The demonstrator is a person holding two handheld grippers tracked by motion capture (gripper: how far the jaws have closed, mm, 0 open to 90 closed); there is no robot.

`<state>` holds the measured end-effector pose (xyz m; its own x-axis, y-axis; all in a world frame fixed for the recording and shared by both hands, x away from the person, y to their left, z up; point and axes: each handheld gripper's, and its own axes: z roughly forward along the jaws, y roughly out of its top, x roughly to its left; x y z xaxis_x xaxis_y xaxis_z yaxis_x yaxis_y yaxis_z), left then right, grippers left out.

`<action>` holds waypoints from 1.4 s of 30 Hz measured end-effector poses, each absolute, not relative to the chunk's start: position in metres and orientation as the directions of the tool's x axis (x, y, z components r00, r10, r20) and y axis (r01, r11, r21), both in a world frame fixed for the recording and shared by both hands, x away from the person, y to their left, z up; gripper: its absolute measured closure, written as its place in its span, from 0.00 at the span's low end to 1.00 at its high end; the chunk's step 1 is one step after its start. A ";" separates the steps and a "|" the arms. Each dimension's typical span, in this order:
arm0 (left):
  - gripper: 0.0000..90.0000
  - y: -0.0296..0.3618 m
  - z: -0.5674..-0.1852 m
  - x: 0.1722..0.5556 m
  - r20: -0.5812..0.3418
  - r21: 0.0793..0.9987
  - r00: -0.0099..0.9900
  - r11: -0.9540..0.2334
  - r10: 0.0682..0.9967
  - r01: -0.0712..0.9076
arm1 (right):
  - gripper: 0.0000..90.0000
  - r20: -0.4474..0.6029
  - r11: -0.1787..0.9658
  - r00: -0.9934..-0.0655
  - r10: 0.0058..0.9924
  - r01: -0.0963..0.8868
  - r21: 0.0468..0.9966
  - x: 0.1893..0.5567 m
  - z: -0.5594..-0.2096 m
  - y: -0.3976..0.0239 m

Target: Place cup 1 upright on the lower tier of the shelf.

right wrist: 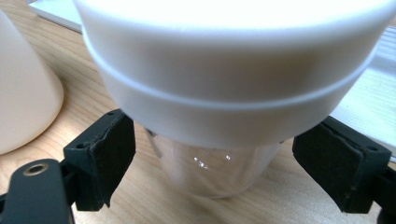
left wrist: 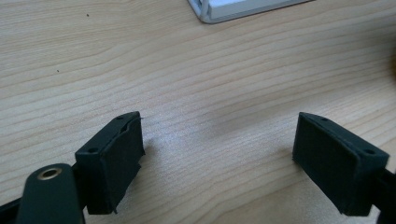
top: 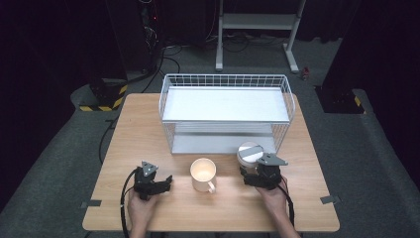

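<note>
From above, the right gripper (top: pixel 257 174) is sitting against a white-lidded jar (top: pixel 249 154) on the table (top: pixel 148 124), just in front of the wire basket (top: pixel 225 79) and right of the cream mug (top: pixel 203 173). The right gripper view is showing more: the jar's clear glass body (right wrist: pixel 217 170) is standing between the pads, which seem to be just clear of the glass, so apparently released. The left gripper (left wrist: pixel 217 154) is hovering wide open over bare wood, grasping nothing. No readable writing is showing on jar or mug
</note>
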<state>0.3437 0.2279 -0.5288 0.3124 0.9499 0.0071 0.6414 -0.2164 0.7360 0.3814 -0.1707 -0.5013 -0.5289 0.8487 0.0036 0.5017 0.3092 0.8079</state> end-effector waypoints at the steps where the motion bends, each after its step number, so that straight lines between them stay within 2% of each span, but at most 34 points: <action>1: 0.18 0.228 -0.529 0.344 0.007 0.736 0.312 -0.216 0.950 0.641 | 0.15 0.002 0.308 -0.528 0.849 0.500 0.809 0.382 -0.502 -0.171; 20: 0.19 0.228 -0.529 0.344 0.008 0.734 0.314 -0.219 0.949 0.643 | 0.16 0.026 0.266 -0.522 0.852 0.476 0.839 0.393 -0.509 -0.166; 28: 0.19 0.228 -0.529 0.344 0.010 0.735 0.314 -0.219 0.950 0.642 | 0.19 0.017 0.278 -0.527 0.850 0.475 0.835 0.397 -0.507 -0.161; 42: 0.19 0.228 -0.529 0.344 0.007 0.734 0.312 -0.216 0.950 0.644 | 0.20 -0.003 0.290 -0.532 0.847 0.458 0.840 0.398 -0.506 -0.159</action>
<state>0.3437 0.2283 -0.5287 0.3116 0.9502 0.0066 0.6439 -0.2163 0.7339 0.3977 -0.1593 -0.5061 -0.5321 0.8467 -0.0028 0.4577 0.2904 0.8403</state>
